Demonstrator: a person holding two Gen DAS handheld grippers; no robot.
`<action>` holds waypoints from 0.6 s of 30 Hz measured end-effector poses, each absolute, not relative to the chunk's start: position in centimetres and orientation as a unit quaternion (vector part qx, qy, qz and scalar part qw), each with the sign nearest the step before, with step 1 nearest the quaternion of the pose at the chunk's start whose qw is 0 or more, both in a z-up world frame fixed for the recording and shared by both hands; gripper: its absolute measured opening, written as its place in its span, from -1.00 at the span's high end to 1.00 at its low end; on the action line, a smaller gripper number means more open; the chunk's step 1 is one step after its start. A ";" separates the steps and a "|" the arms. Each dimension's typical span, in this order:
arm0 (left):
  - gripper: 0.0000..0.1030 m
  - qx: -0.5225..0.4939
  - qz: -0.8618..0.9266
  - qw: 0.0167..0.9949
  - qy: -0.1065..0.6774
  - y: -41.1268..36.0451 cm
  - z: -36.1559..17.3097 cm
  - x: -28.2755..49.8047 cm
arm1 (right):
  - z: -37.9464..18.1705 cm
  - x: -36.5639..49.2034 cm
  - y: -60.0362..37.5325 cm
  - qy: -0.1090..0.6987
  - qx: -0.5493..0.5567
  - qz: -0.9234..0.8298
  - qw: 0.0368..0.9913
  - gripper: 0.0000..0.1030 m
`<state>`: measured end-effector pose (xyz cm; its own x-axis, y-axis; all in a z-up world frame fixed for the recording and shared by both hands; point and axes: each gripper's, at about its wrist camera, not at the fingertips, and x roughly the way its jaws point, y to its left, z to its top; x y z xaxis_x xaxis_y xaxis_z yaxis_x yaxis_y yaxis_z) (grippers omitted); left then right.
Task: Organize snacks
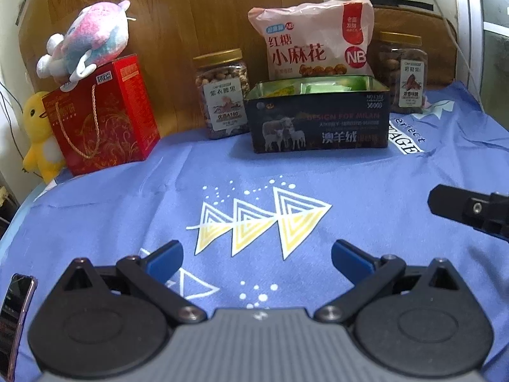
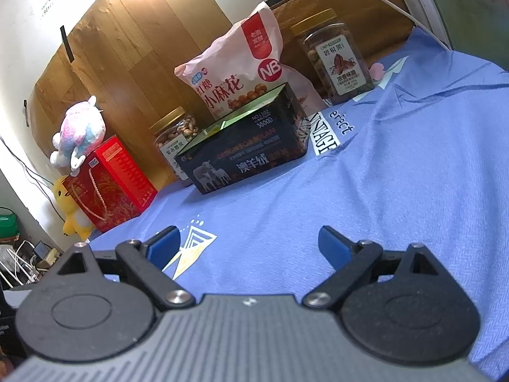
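A black open tin box (image 1: pixel 319 121) with sheep on its front stands at the back of the blue cloth; small green and yellow packets lie inside it. A pink snack bag (image 1: pixel 313 44) leans behind it. One nut jar (image 1: pixel 222 95) stands left of the box, another jar (image 1: pixel 405 70) right of it. The box (image 2: pixel 251 146), bag (image 2: pixel 241 67) and both jars (image 2: pixel 175 137) (image 2: pixel 337 57) also show in the right wrist view. My left gripper (image 1: pixel 257 258) is open and empty, low over the cloth. My right gripper (image 2: pixel 249 248) is open and empty; its finger (image 1: pixel 458 205) shows at the right edge.
A red gift box (image 1: pixel 105 117) with a pink plush toy (image 1: pixel 89 41) on top stands at the back left, with a yellow duck plush (image 1: pixel 39 133) beside it. A phone (image 1: pixel 14 315) lies at the near left. A wooden board (image 1: pixel 191 16) backs the table.
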<state>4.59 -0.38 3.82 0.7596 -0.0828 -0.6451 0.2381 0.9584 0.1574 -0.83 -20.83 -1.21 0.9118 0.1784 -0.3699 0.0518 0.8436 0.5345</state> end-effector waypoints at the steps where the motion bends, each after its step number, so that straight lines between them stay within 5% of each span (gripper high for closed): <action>1: -1.00 0.115 -0.087 0.931 0.335 -0.4 3.9 4.5 | -1.2 -0.9 -20.9 0.207 0.278 0.034 0.937 -0.85; 18: -1.00 0.140 -0.077 0.936 0.314 -0.8 4.3 3.6 | -1.4 -0.8 -20.9 0.209 0.279 0.036 0.936 -0.85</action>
